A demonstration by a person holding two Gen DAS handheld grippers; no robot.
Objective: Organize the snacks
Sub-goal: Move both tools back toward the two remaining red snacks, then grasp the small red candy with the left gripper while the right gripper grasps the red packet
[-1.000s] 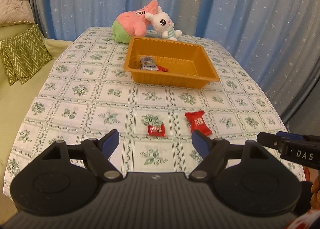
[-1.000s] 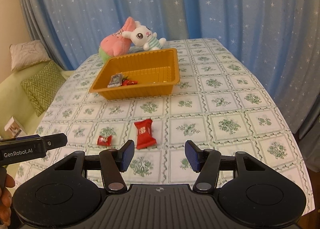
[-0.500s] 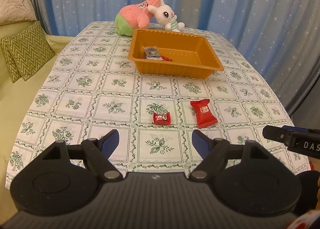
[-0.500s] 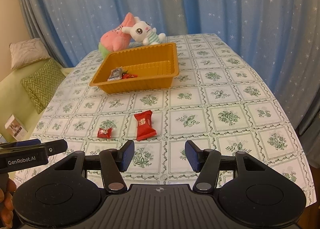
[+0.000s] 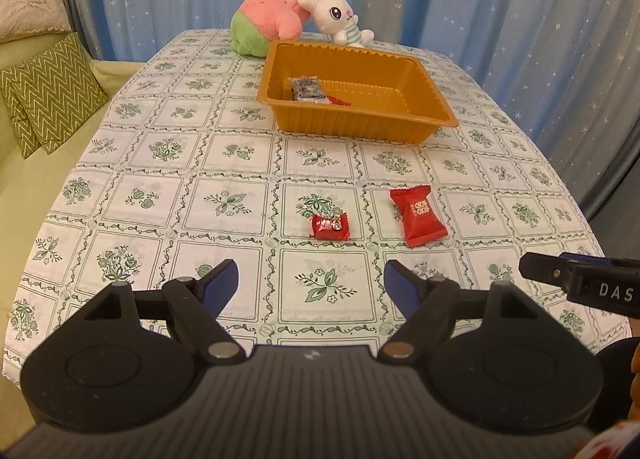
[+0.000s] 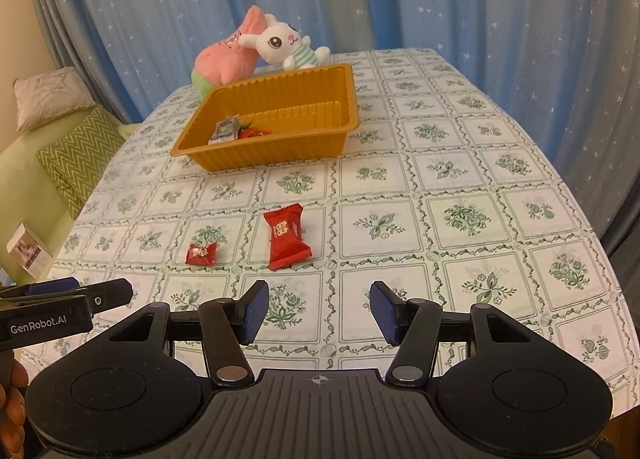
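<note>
Two red packets, a small one (image 5: 330,227) and a longer one (image 5: 418,216), are lying near the tray (image 5: 432,97); both grippers, left (image 5: 311,286) and right (image 6: 315,313), are gaping apart, empty.

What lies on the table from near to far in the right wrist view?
Small red candy → larger red snack packet → orange tray holding two snacks → pink plush and white bunny plush.

Left gripper (image 5: 311,287) open above bench (image 5: 168,195); two red snack packets (image 5: 330,227) (image 5: 418,215) lie ahead, orange tray (image 5: 436,103) beyond holding two more.
</note>
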